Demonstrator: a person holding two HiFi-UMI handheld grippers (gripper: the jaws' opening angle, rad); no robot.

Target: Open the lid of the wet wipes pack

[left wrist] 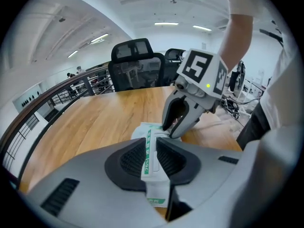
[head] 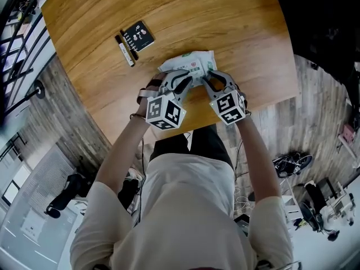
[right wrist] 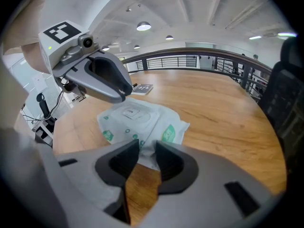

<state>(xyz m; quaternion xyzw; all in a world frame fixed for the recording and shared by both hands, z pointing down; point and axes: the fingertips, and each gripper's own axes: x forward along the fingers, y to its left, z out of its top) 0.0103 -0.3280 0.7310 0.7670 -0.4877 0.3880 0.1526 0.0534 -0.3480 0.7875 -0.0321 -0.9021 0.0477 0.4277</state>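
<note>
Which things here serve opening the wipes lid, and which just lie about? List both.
For the job: wet wipes pack; left tool, clamped on the pack; right tool, gripping the pack's near edge.

Lying about: black card; black-and-white stick beside it, both on the wooden table.

Both arms reach forward, elbows bent. The left forearm (head: 121, 151) and right forearm (head: 256, 151) converge toward the middle in the head view. The left gripper (left wrist: 151, 158) is tilted down, jaws a narrow gap apart, pads clamped on the edge of the wet wipes pack (head: 188, 62) between them. The right gripper (right wrist: 146, 158) is also tilted down, facing the left, their tips close together. Its jaws are nearly together, pinching the pack's near edge. The left marker cube (head: 166, 112) and right marker cube (head: 229, 107) face up. The hands are mostly hidden behind the cubes.
</note>
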